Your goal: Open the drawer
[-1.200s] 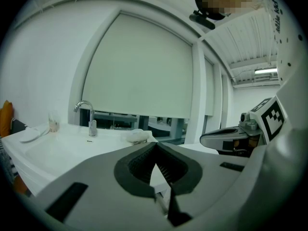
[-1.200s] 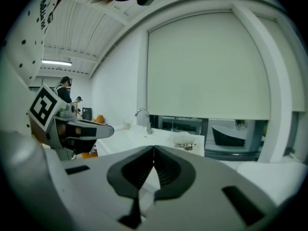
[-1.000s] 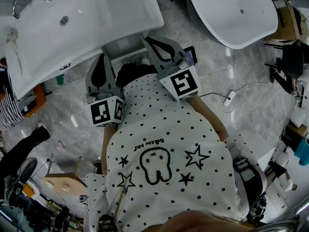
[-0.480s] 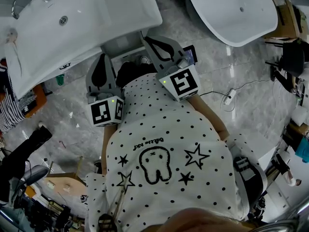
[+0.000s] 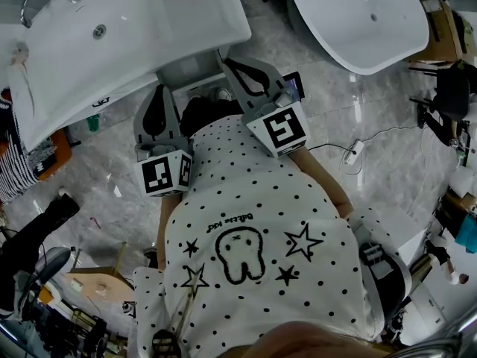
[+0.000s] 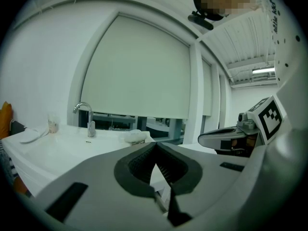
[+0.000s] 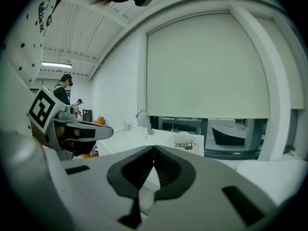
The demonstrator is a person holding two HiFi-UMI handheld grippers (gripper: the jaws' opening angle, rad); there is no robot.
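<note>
Fingers of the grey plastic left gripper are closed tip to tip with nothing between them. The left gripper view shows the pads meeting in front of the basin. The grey plastic right gripper is the same: fingers together and empty, as the right gripper view confirms. Both are held side by side in front of the person's white black-dotted shirt, pointing at the white rectangular ceramic washbasin, with each black-and-white marker cube nearest the chest. The right fingertips sit at the basin's near edge and the left ones just short of it; contact can't be judged. Only part of the pale grey vanity cabinet shows, tucked under the basin just ahead of the fingertips, and the drawer front can't be made out in any view. A curved chrome tap stands at the basin's far side. A white oval tub sits to the right, well apart, on the grey marble-tile floor.
</note>
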